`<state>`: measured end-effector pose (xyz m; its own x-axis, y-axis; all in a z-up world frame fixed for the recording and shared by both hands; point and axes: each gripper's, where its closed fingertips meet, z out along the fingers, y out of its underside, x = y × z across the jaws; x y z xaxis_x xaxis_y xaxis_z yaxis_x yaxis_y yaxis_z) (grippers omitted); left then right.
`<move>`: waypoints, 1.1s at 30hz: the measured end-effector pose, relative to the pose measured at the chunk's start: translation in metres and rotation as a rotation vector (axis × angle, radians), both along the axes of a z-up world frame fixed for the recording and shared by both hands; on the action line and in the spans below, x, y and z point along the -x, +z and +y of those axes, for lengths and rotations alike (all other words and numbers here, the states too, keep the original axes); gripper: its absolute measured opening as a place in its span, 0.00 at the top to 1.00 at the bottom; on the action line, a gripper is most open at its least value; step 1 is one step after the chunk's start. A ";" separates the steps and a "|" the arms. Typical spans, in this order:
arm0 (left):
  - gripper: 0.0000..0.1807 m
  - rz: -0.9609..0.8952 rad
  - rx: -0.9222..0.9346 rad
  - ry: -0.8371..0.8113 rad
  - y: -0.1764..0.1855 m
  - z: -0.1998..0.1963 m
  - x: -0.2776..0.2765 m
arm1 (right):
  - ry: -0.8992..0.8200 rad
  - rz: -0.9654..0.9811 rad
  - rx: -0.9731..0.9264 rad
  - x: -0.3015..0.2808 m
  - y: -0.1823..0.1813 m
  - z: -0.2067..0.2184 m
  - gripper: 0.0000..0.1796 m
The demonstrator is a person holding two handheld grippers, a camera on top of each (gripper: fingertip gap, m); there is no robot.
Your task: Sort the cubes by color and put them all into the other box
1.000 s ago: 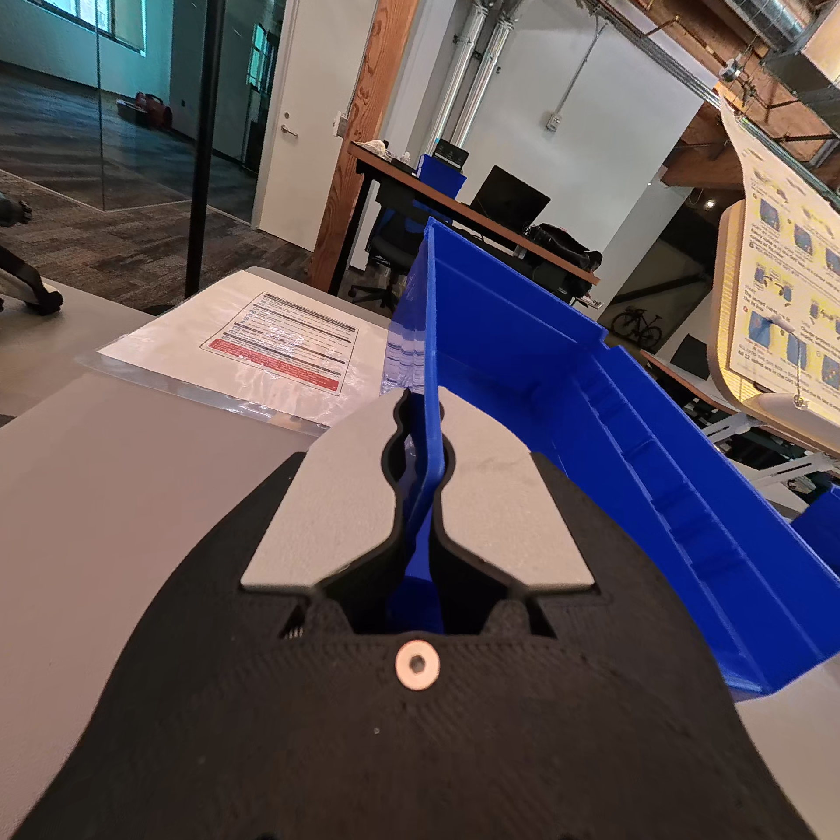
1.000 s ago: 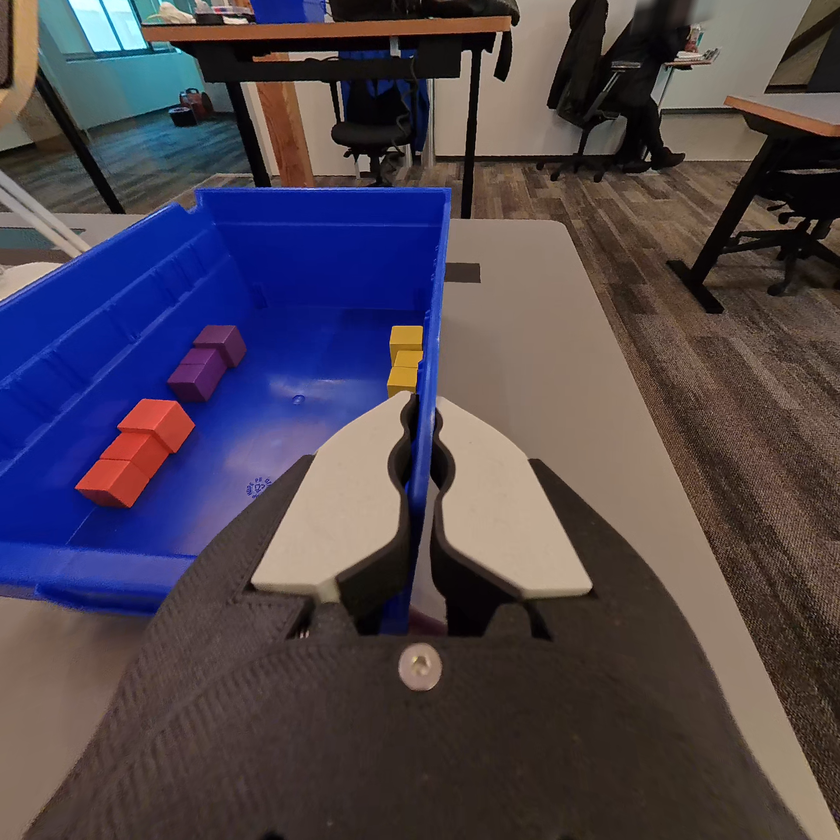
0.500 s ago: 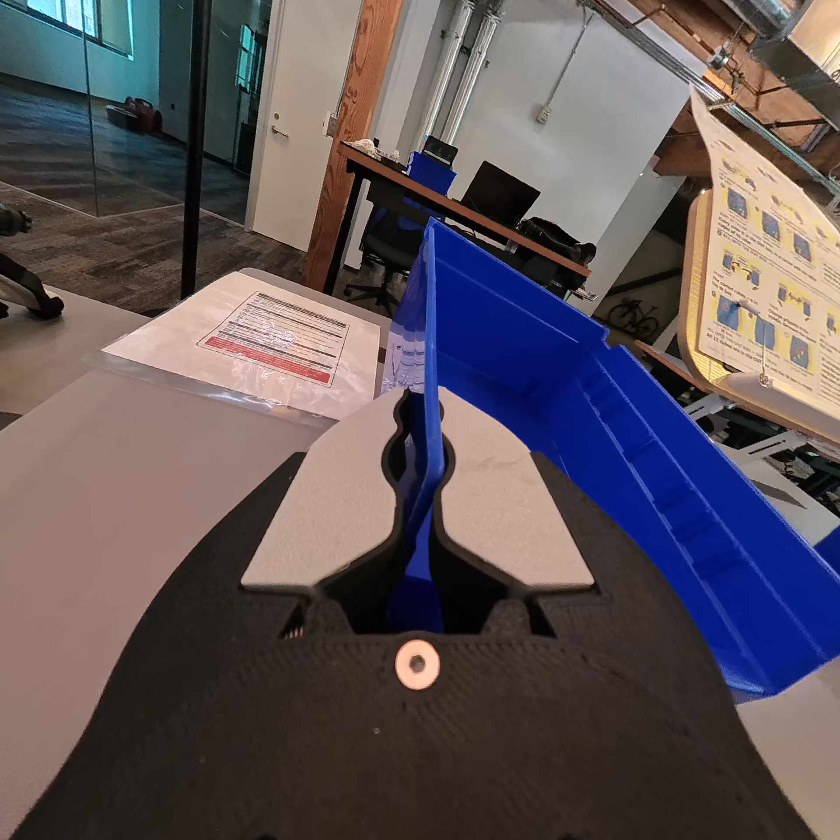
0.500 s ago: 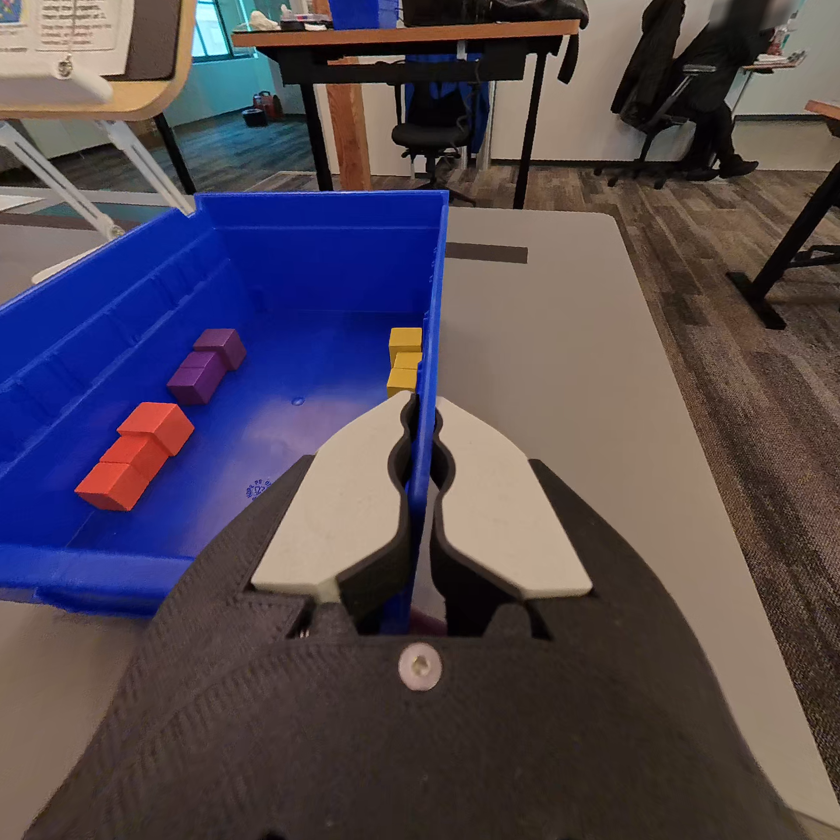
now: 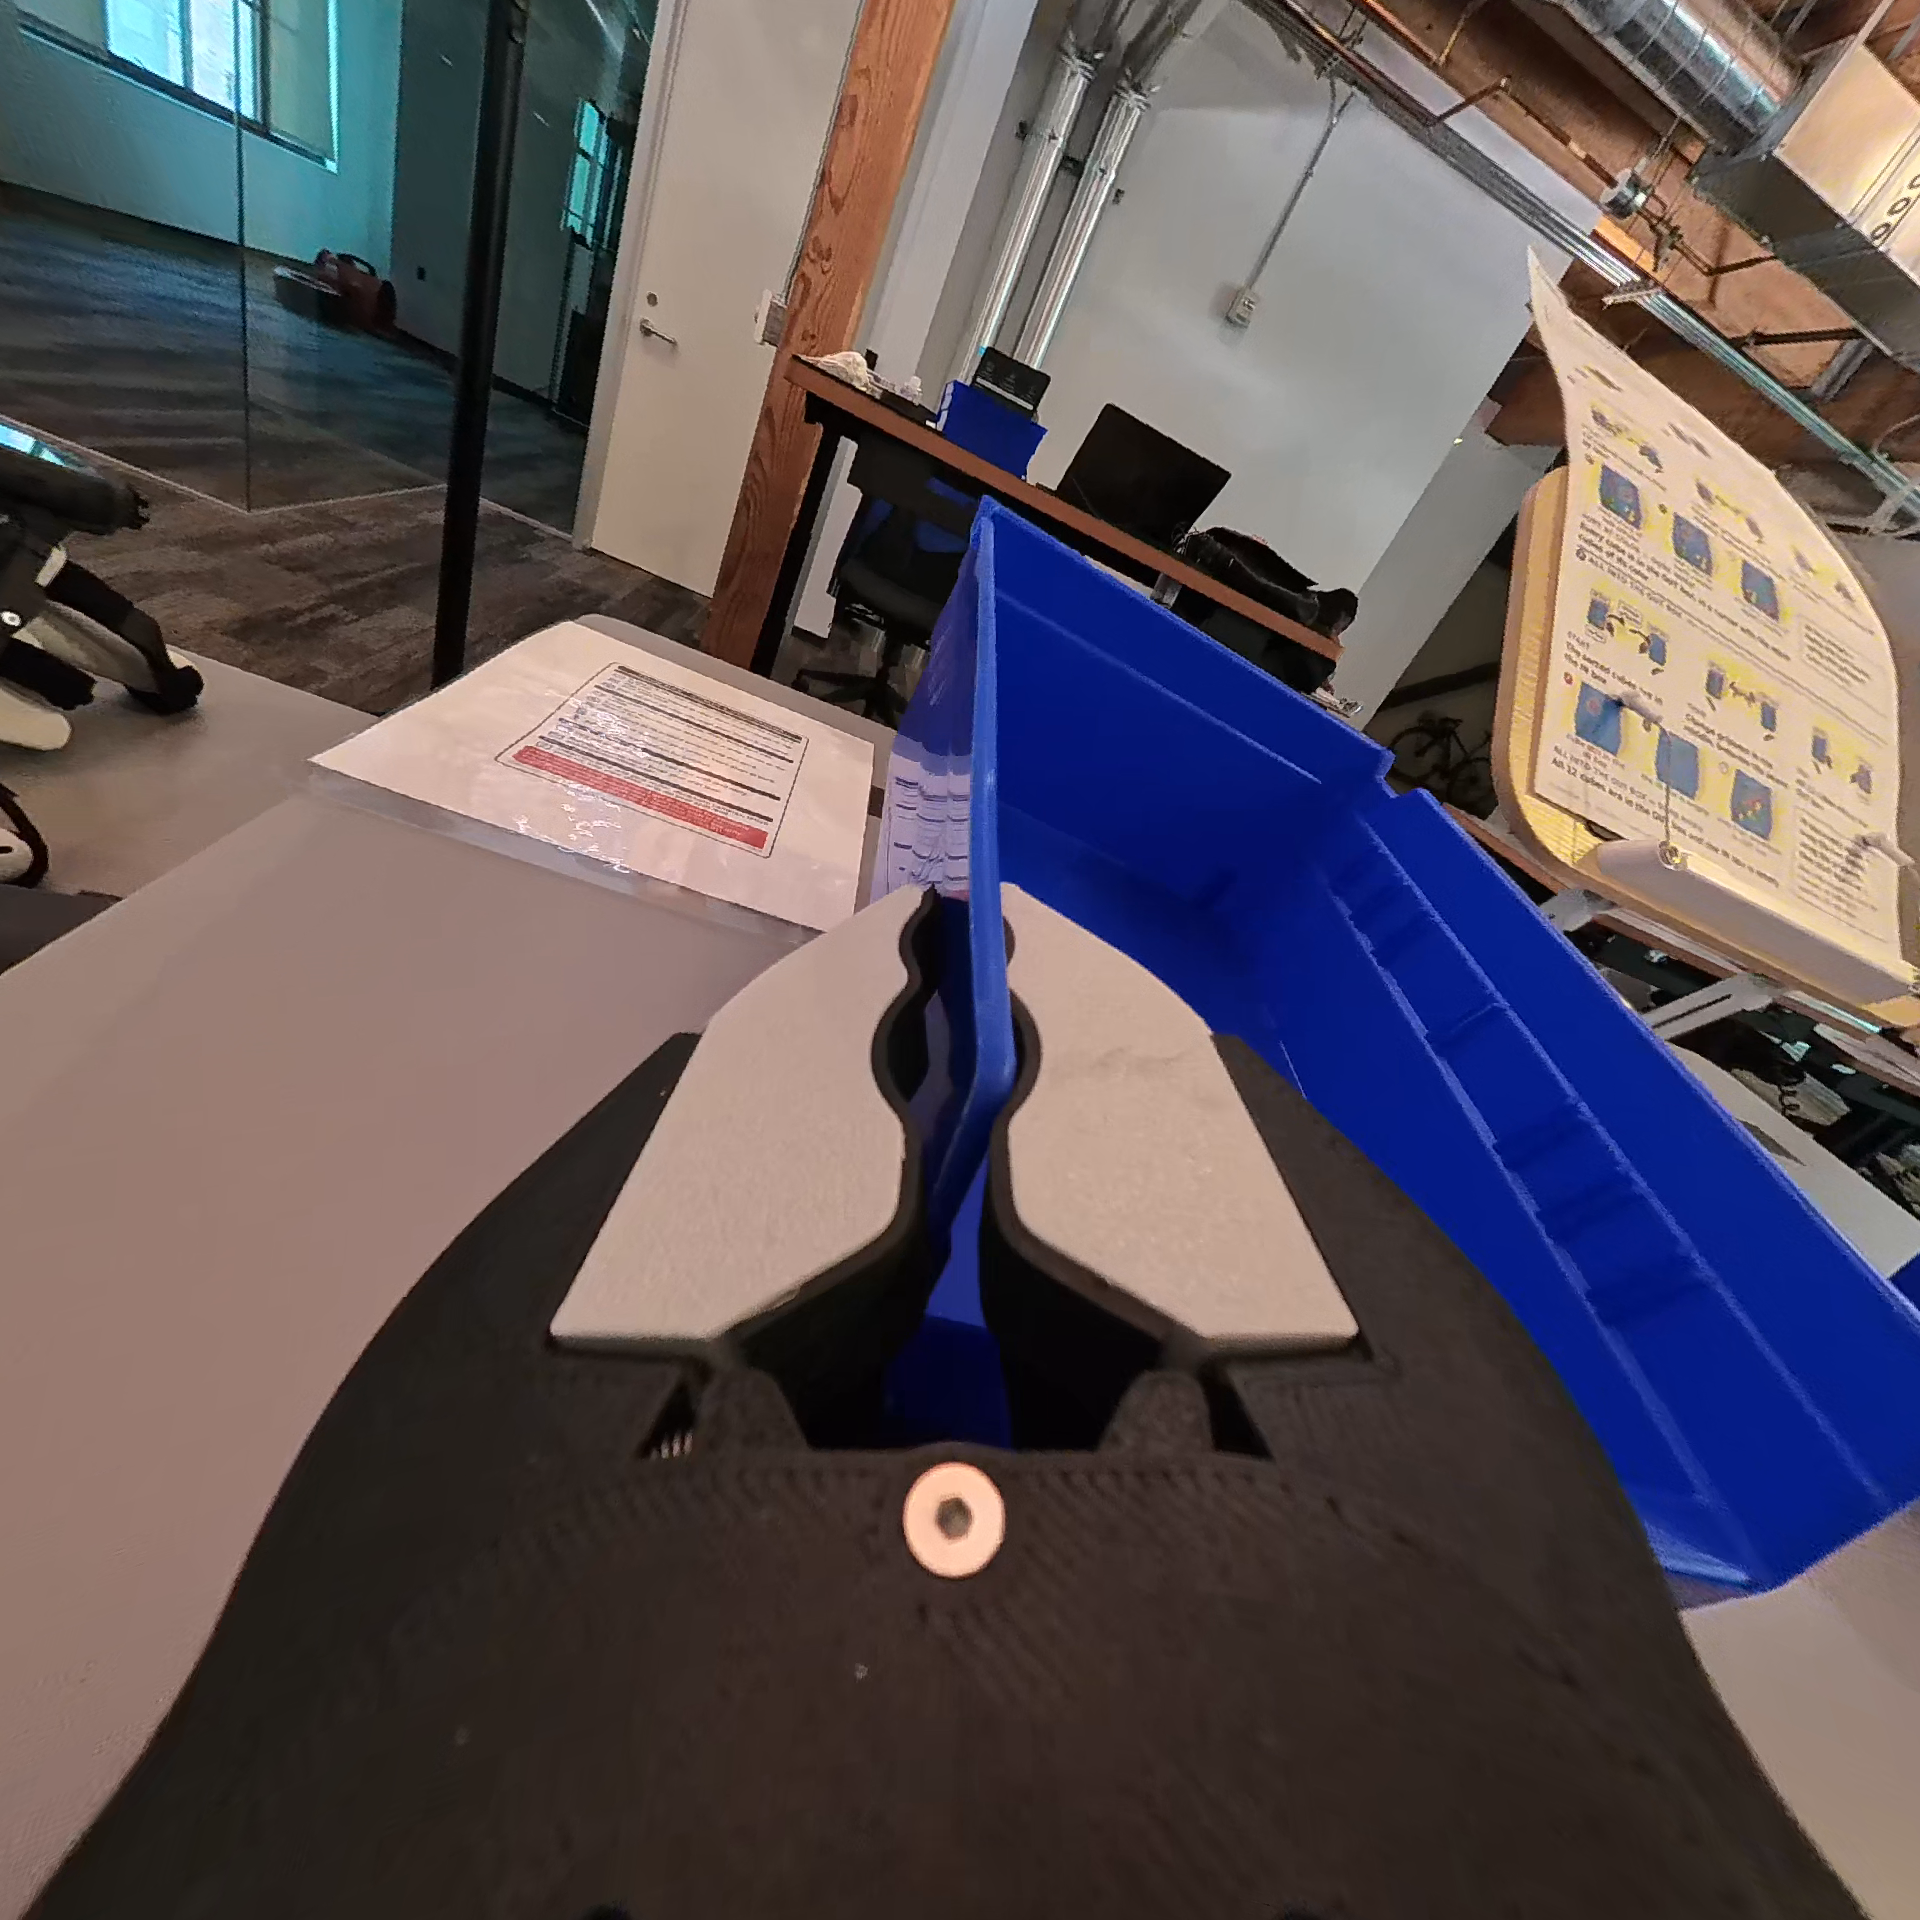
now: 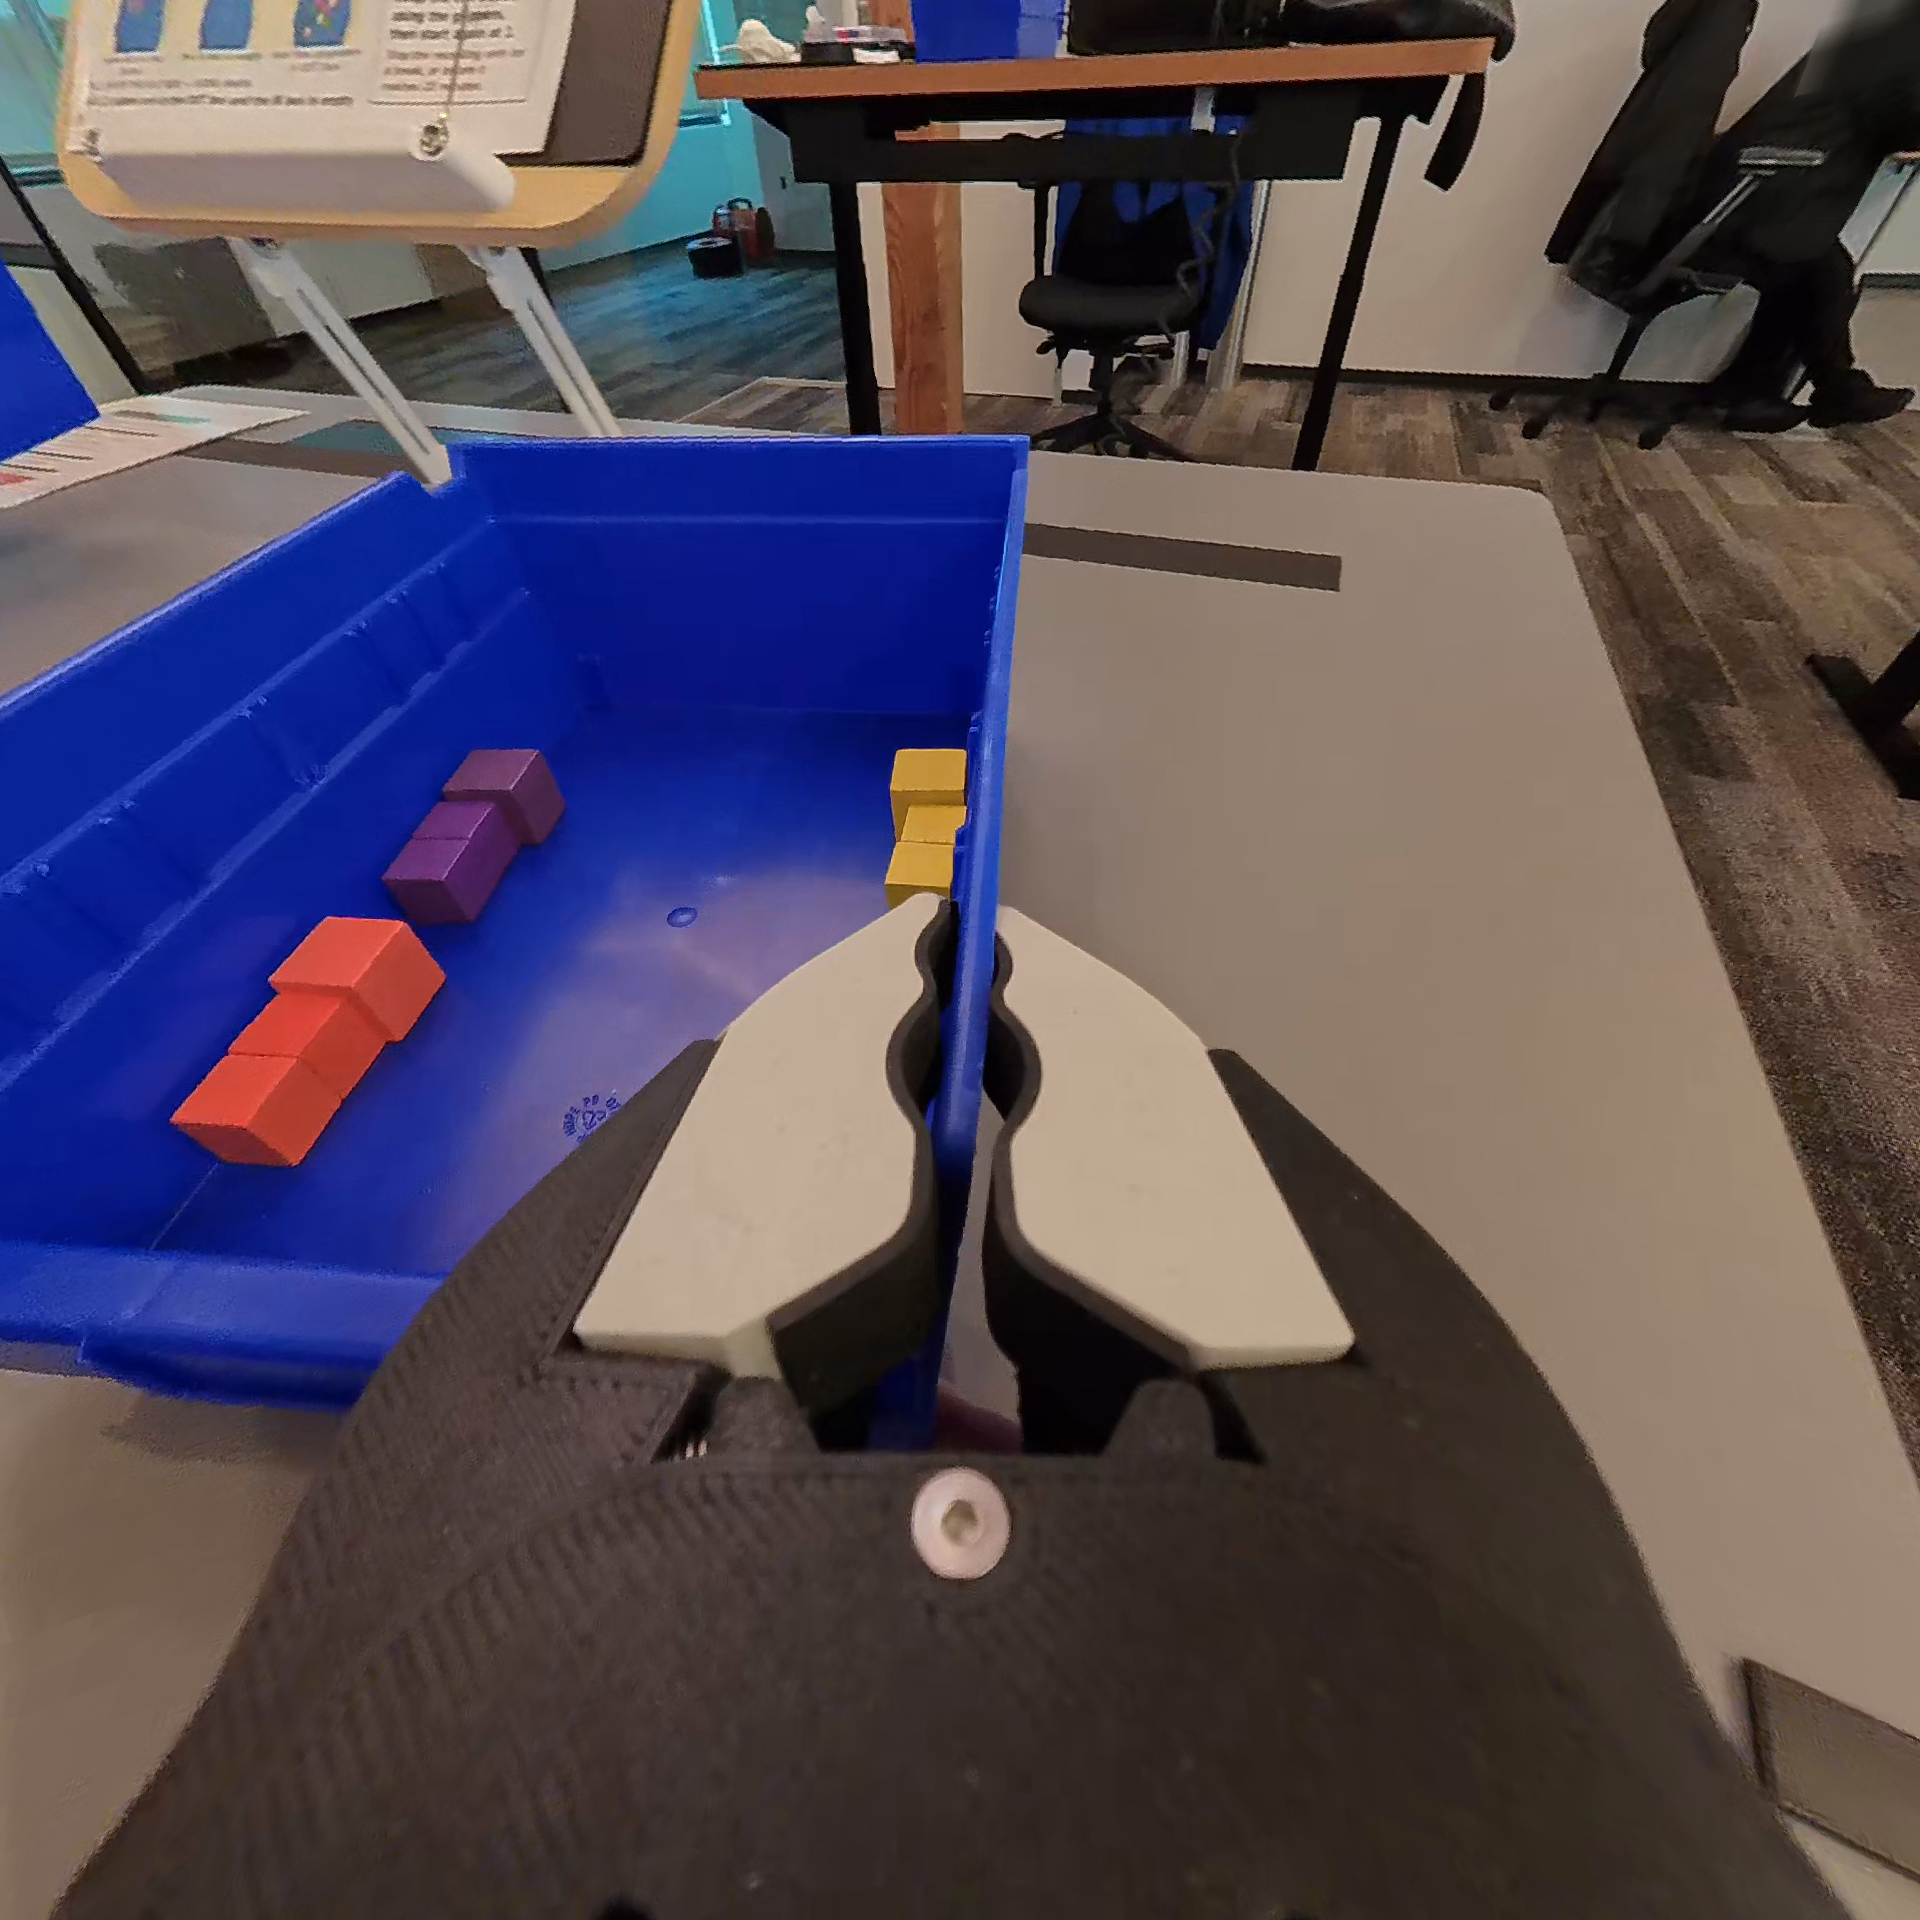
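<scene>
Left gripper [image 5: 961, 925] clenched on the left side wall of the blue box [image 5: 1174, 769], wall edge running straight ahead between its fingers; same grip as a second ago. Right gripper [image 6: 966, 914] clenched on the right side wall of the blue box [image 6: 727, 561], also unchanged. Inside the box, ahead-left of the right gripper: three red cubes [image 6: 312, 1039] in a row nearest, three purple cubes [image 6: 478, 831] farther along, three yellow cubes [image 6: 925, 826] just ahead of the gripper tips against the gripped wall. Cubes sit in the same spots in the box as before. What changed is the surroundings: the box with both grippers has shifted, so the black tape strip [image 6: 1179, 556] on the grey bench [image 6: 1351, 883] now shows fully to the front-right, and the instruction board [image 6: 364, 104] on its stand has come in at upper left. In the left wrist view the laminated sheet [image 5: 644, 758] lies ahead-left on the bench, the instruction board [image 5: 1704, 707] ahead-right.
</scene>
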<state>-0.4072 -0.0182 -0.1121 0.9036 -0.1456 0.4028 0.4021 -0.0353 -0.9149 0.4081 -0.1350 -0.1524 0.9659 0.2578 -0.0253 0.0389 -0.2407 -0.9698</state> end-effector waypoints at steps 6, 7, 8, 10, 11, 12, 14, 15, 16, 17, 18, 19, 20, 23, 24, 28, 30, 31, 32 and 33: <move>0.97 0.010 -0.011 0.008 0.002 -0.016 -0.001 | 0.046 0.002 -0.001 0.022 0.000 -0.007 0.99; 0.97 0.008 -0.009 0.007 0.002 -0.019 0.000 | 0.053 0.001 -0.001 0.026 0.000 -0.008 0.99; 0.97 0.005 -0.004 0.005 0.000 -0.023 0.001 | 0.061 0.000 -0.001 0.030 0.000 -0.009 0.99; 0.97 0.010 0.003 0.012 -0.002 -0.031 0.005 | 0.076 -0.002 -0.001 0.037 0.000 -0.011 0.99; 0.97 0.008 0.005 0.019 -0.003 -0.035 0.008 | 0.083 -0.002 -0.001 0.040 0.000 -0.012 0.99; 0.97 0.005 0.007 0.027 -0.004 -0.039 0.011 | 0.089 -0.001 -0.002 0.043 0.000 -0.012 0.99; 0.97 -0.002 0.008 0.046 -0.007 -0.048 0.019 | 0.100 -0.003 -0.002 0.049 0.000 -0.013 0.99; 0.97 -0.005 0.009 0.054 -0.008 -0.053 0.022 | 0.106 -0.003 -0.002 0.053 0.000 -0.014 0.99; 0.97 -0.007 0.009 0.062 -0.009 -0.058 0.025 | 0.112 -0.003 -0.001 0.056 0.000 -0.014 0.99; 0.97 -0.010 0.008 0.070 -0.010 -0.062 0.028 | 0.118 -0.002 -0.001 0.059 0.000 -0.015 0.99; 0.97 -0.014 0.007 0.078 -0.011 -0.067 0.030 | 0.122 -0.001 -0.001 0.063 0.000 -0.015 0.98; 0.97 -0.017 0.007 0.085 -0.012 -0.073 0.033 | 0.127 0.001 -0.002 0.067 0.000 -0.016 0.98; 0.97 -0.022 0.005 0.092 -0.013 -0.078 0.035 | 0.130 0.001 -0.002 0.071 0.000 -0.016 0.98; 0.97 -0.033 0.003 0.112 -0.018 -0.092 0.042 | 0.142 0.000 -0.001 0.087 0.000 -0.018 0.98; 0.97 -0.040 0.000 0.119 -0.020 -0.097 0.043 | 0.146 -0.002 0.000 0.092 0.000 -0.018 0.98; 0.97 -0.026 -0.010 0.126 -0.016 -0.106 0.047 | 0.165 -0.001 -0.001 0.114 0.000 -0.017 0.98; 0.97 -0.031 -0.014 0.115 -0.015 -0.108 0.048 | 0.174 0.000 -0.001 0.124 0.000 -0.017 0.98; 0.97 -0.034 -0.018 0.114 -0.016 -0.109 0.050 | 0.179 0.000 -0.002 0.129 0.000 -0.016 0.99; 0.97 -0.044 -0.022 0.116 -0.015 -0.109 0.051 | 0.184 0.002 -0.002 0.134 0.000 -0.015 0.98; 0.97 -0.050 -0.025 0.121 -0.015 -0.109 0.053 | 0.188 0.002 -0.002 0.139 0.000 -0.015 0.98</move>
<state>-0.4599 -0.1275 -0.1271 0.8939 -0.0469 0.4457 0.4475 0.0389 -0.8934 0.2691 -0.1495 -0.1523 0.9006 0.4338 -0.0270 0.0807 -0.2279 -0.9703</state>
